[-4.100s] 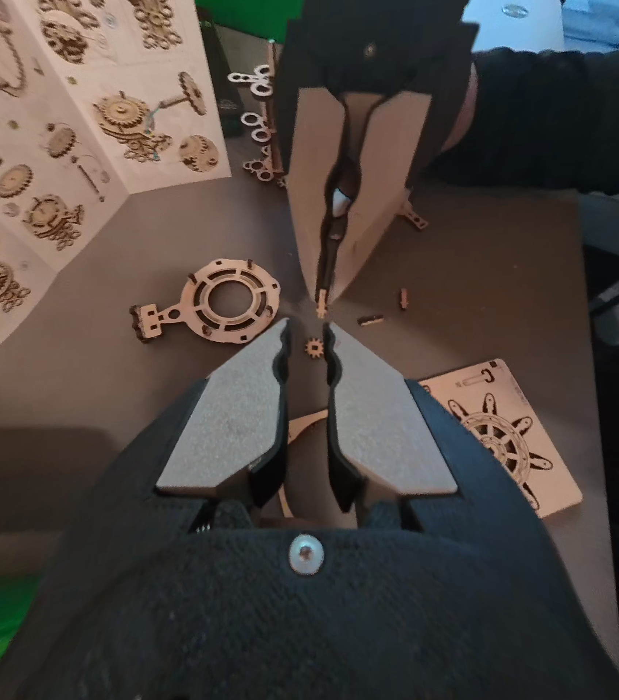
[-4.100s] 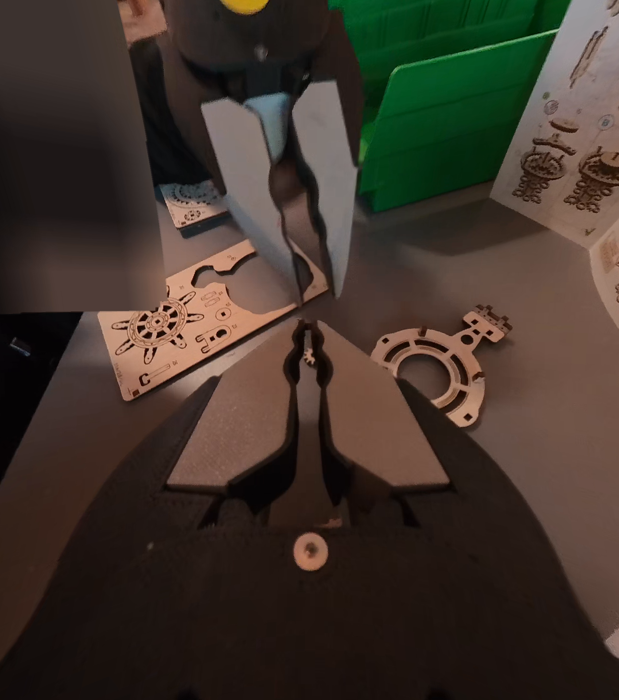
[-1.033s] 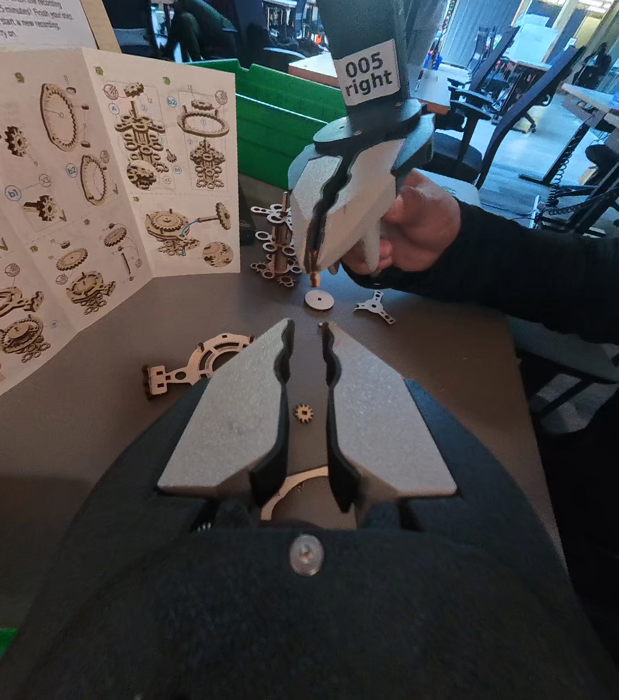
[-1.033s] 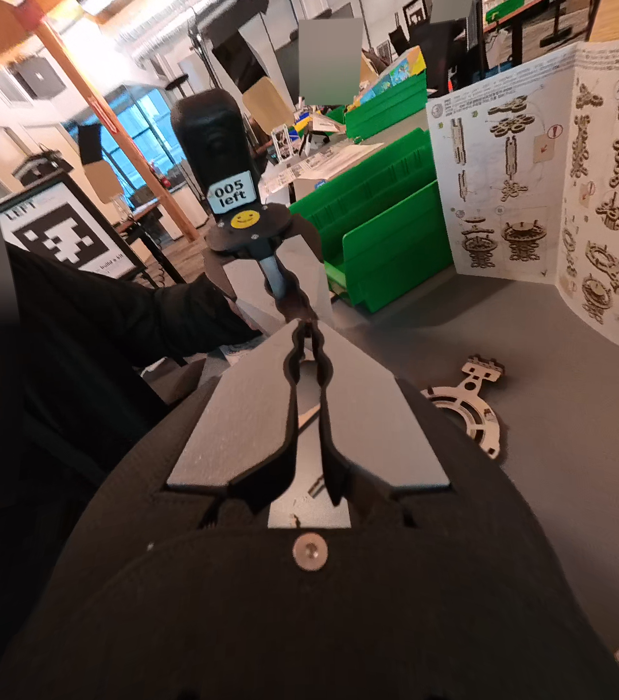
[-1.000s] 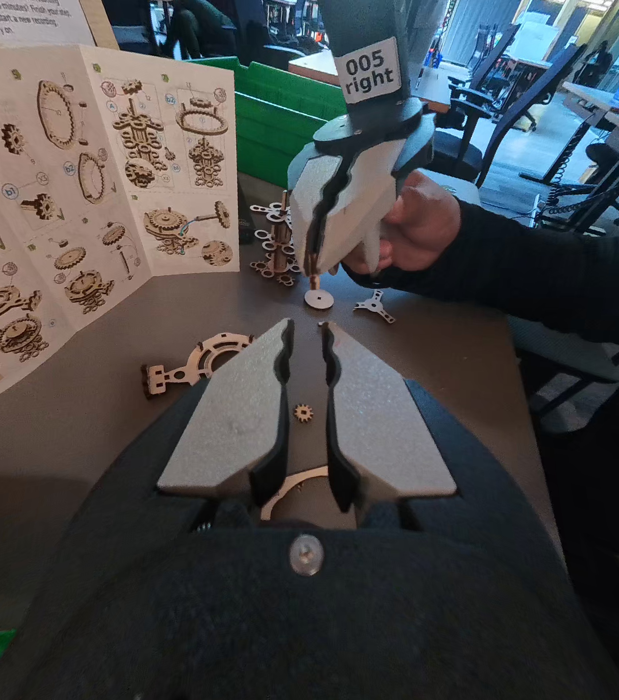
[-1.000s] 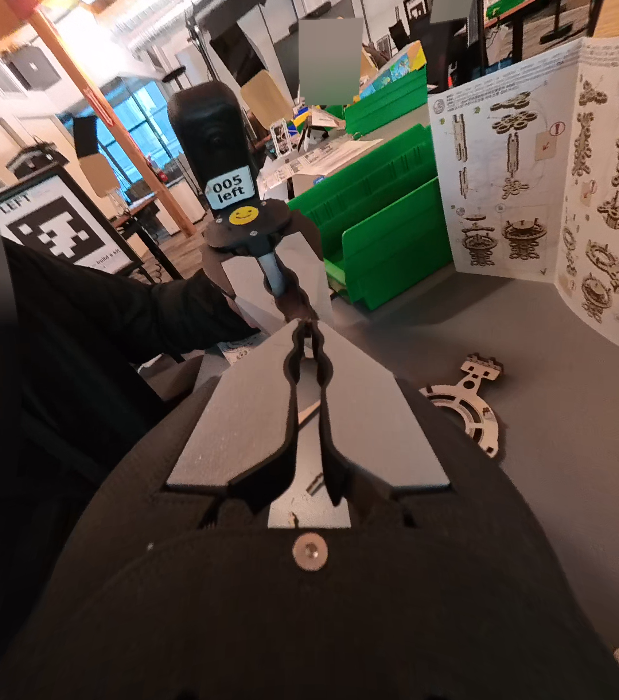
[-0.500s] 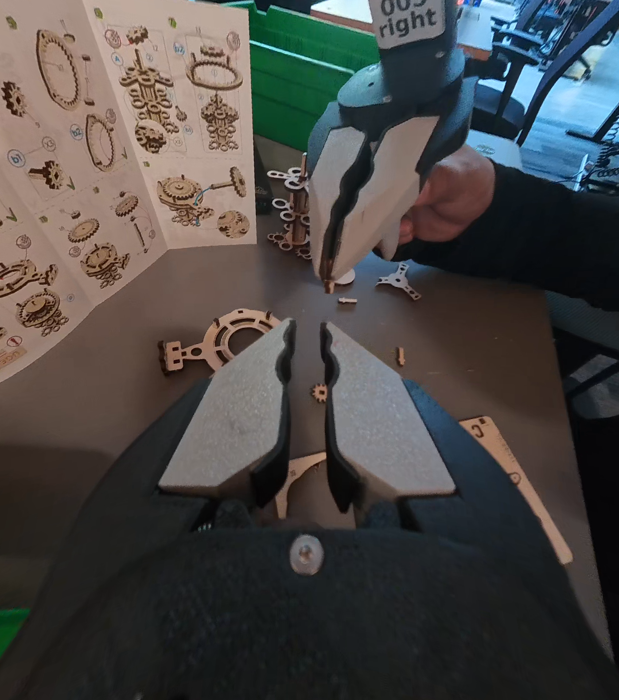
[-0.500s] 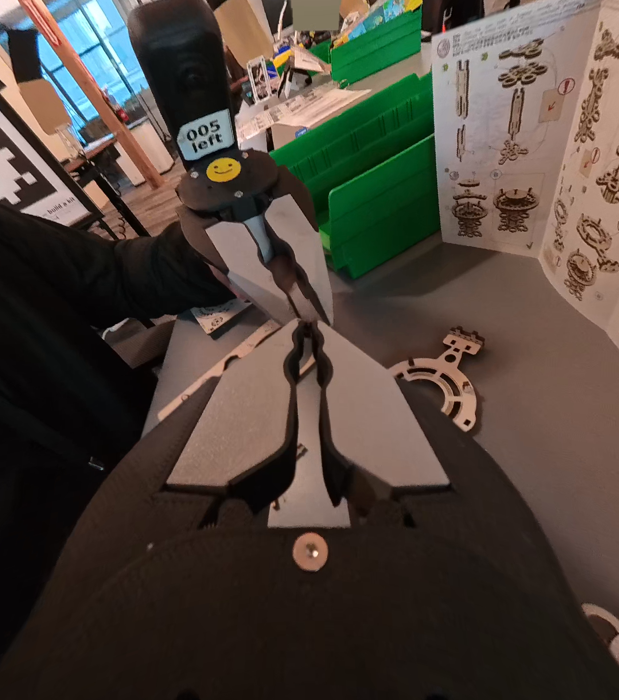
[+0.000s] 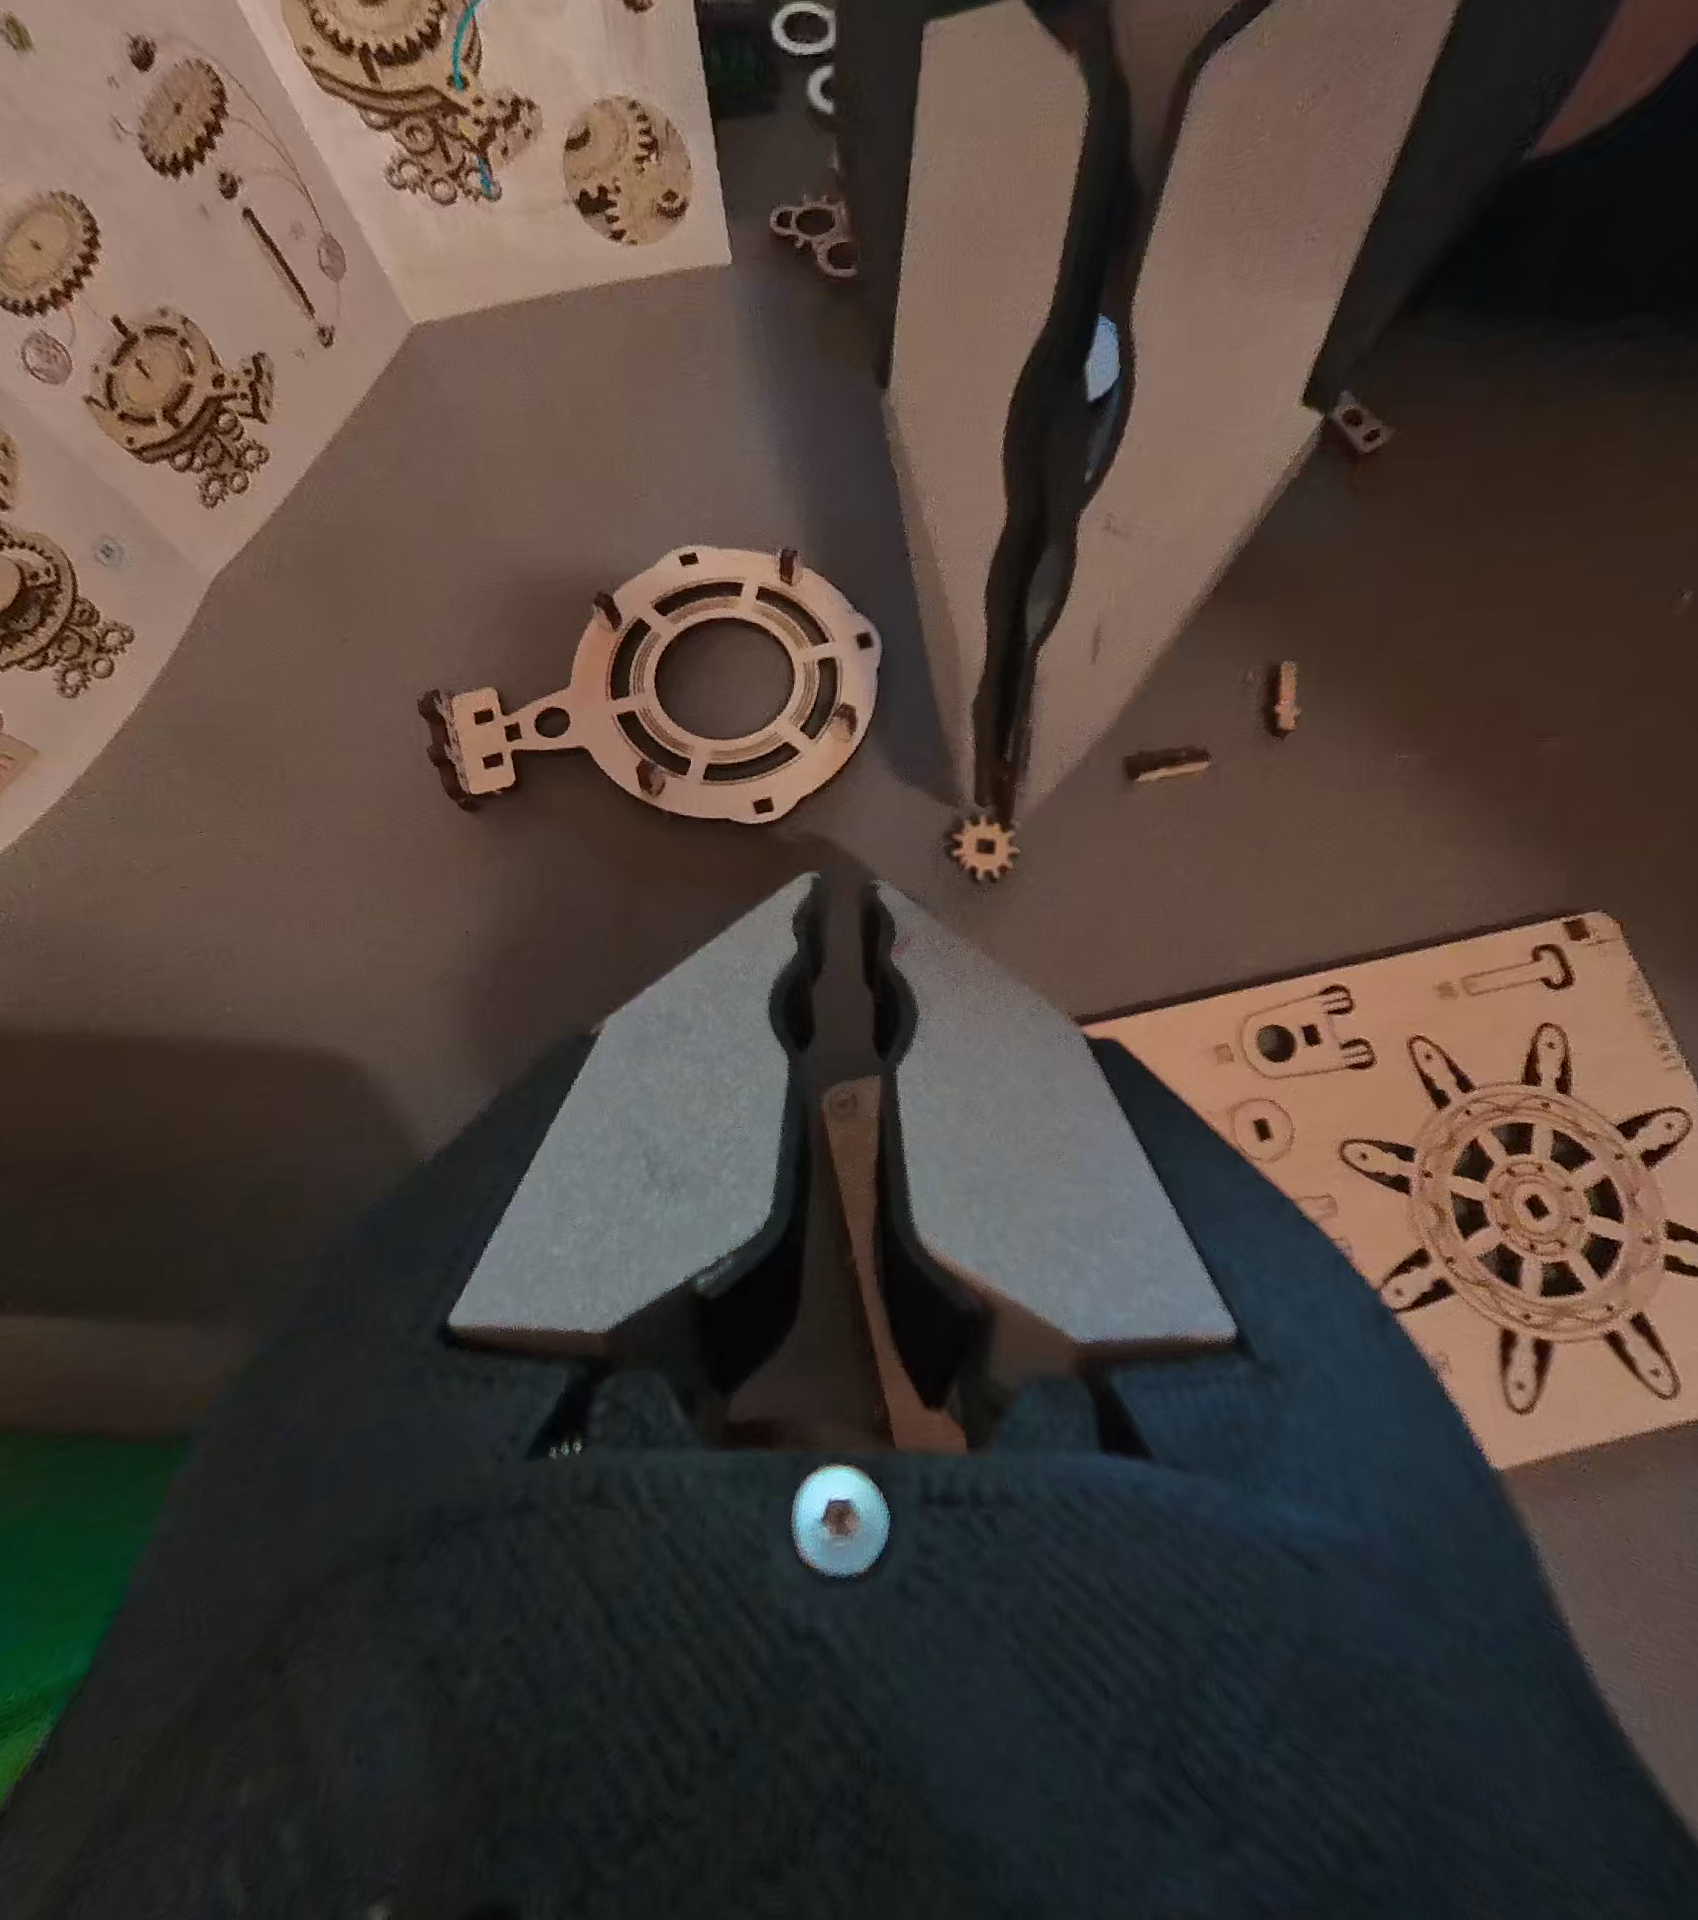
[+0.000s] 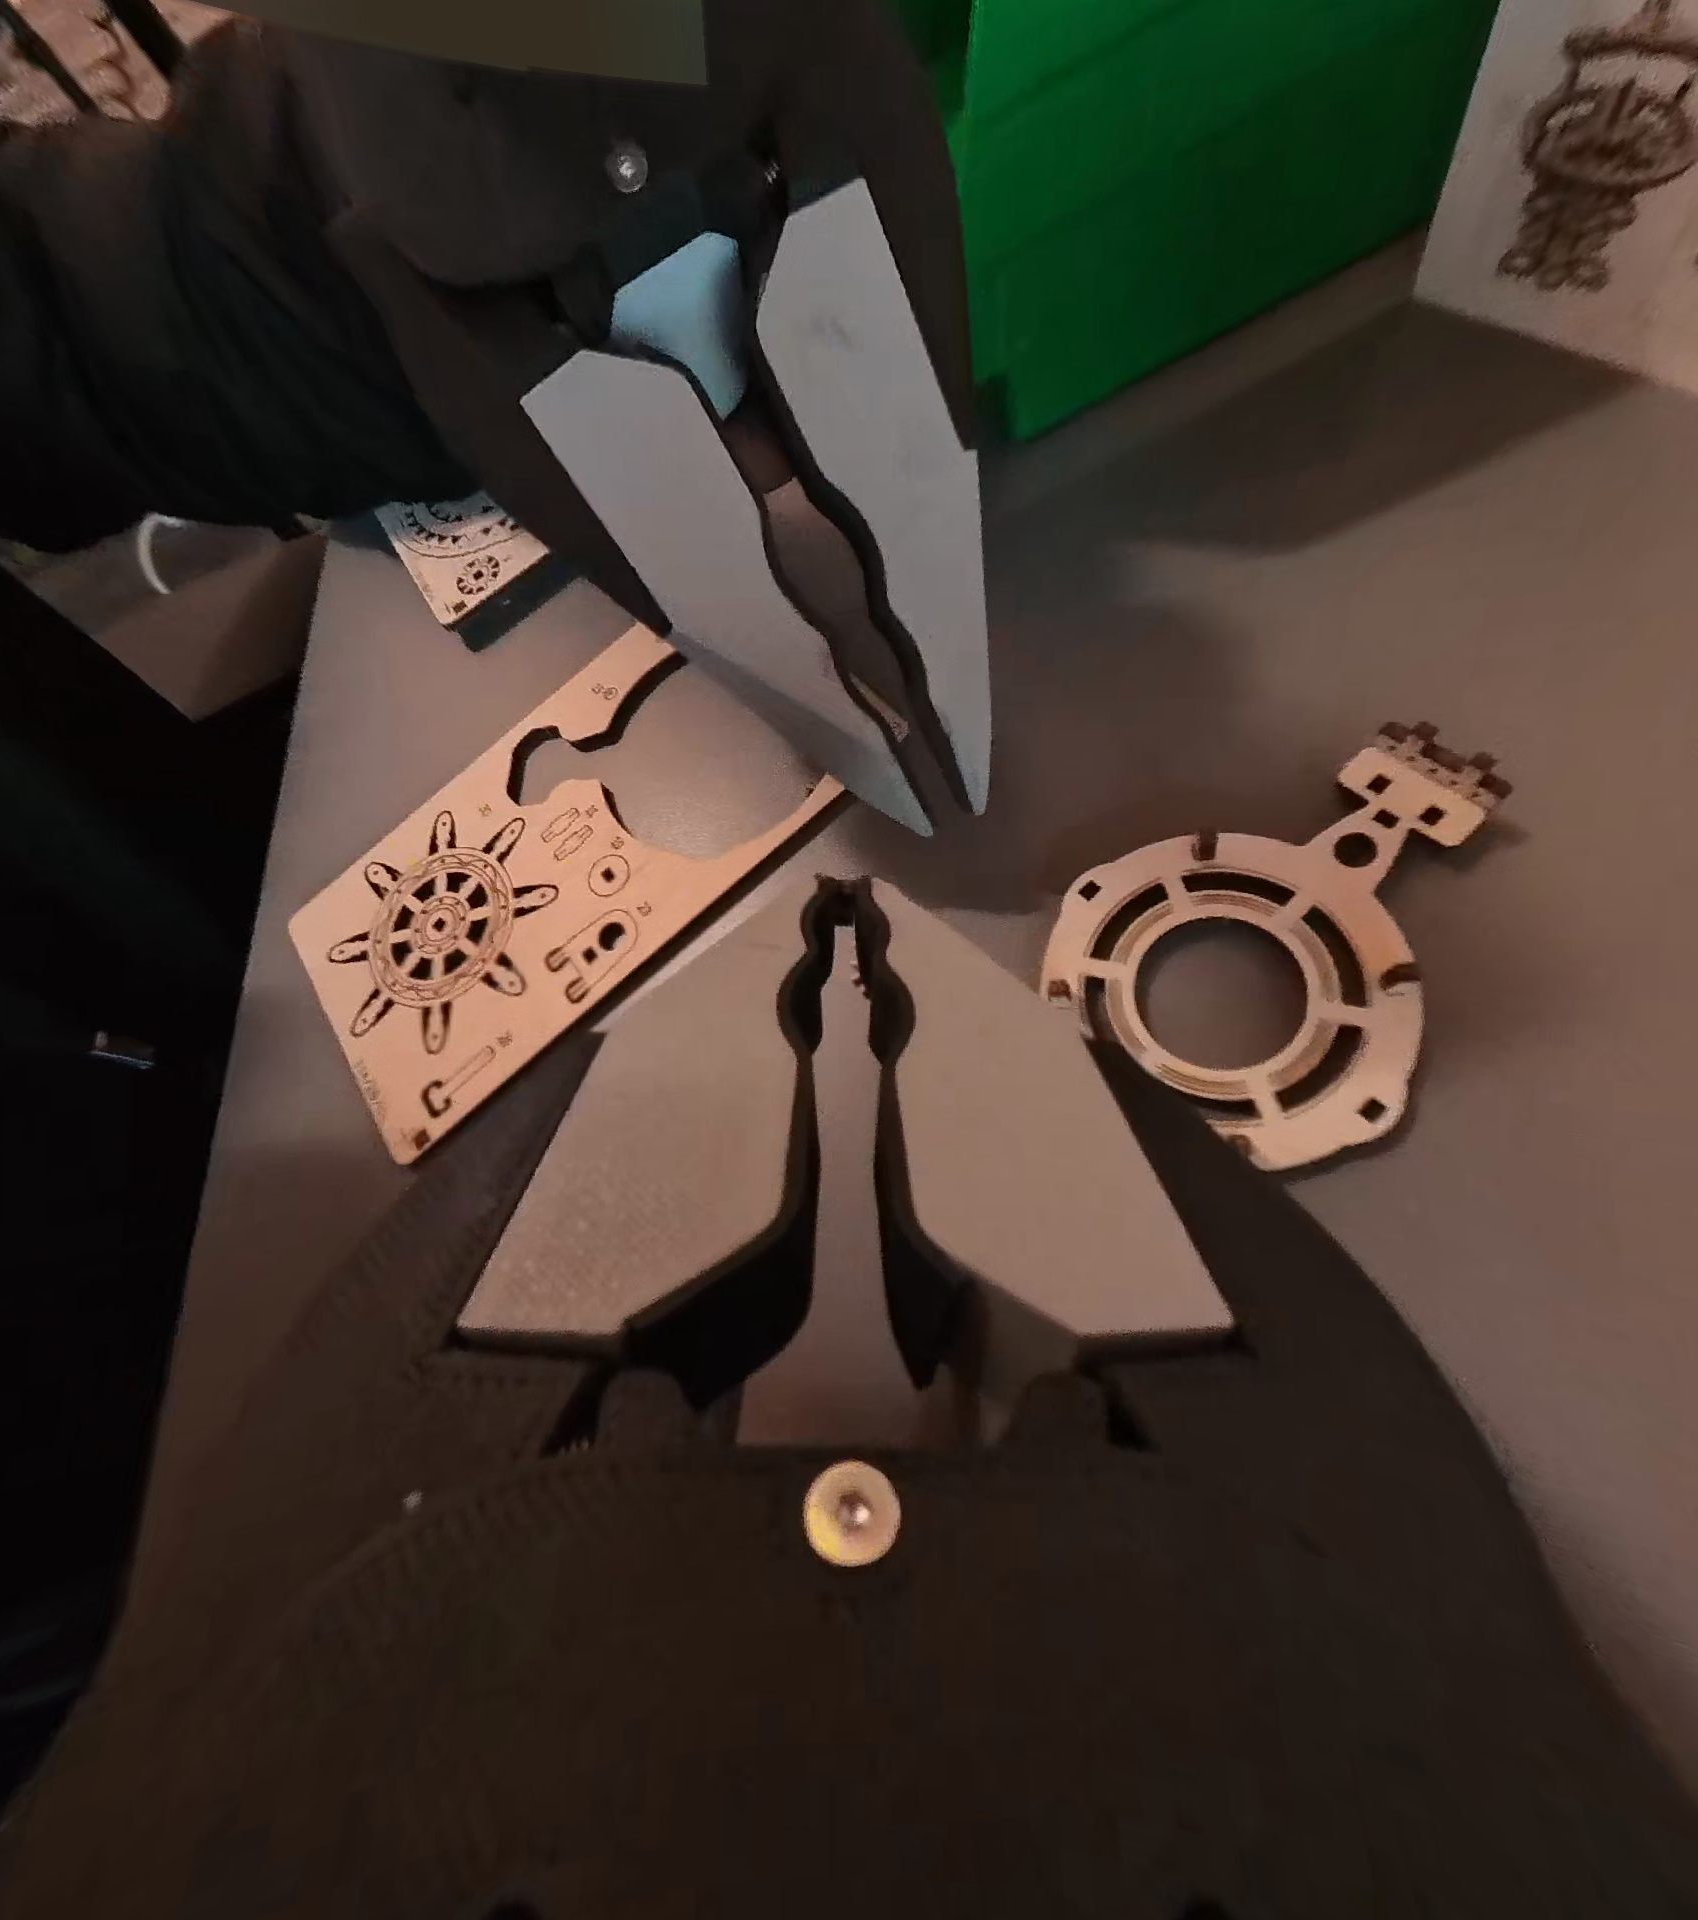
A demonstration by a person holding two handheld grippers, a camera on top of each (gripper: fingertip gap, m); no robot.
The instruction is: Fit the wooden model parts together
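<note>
A small wooden gear [image 9: 980,847] lies flat on the grey table [image 9: 305,935]. My right gripper [image 9: 999,795] comes down from above, shut on a small wooden peg whose lower end meets the gear's middle hole. In the right wrist view its tips [image 10: 845,894] are closed and hide most of the gear. My left gripper [image 9: 840,899] is empty, its jaws a narrow gap apart, with its tips just left of the gear; it also shows in the right wrist view [image 10: 949,821]. A round wooden ring frame with a handle [image 9: 720,686] [image 10: 1240,987] lies to the left.
A wooden sheet with a ship's wheel cutout [image 9: 1447,1195] [image 10: 471,935] lies on the right. Two loose pegs [image 9: 1167,766] [image 9: 1281,698] lie beyond the gear. A folded instruction leaflet [image 9: 97,312] stands at the back left, and a green bin [image 10: 1188,208] behind it. The tips of both grippers are at nearly the same place.
Both grippers have tipped down toward the table. My right gripper has brought the peg down onto the gear. My left gripper's jaws have narrowed.
</note>
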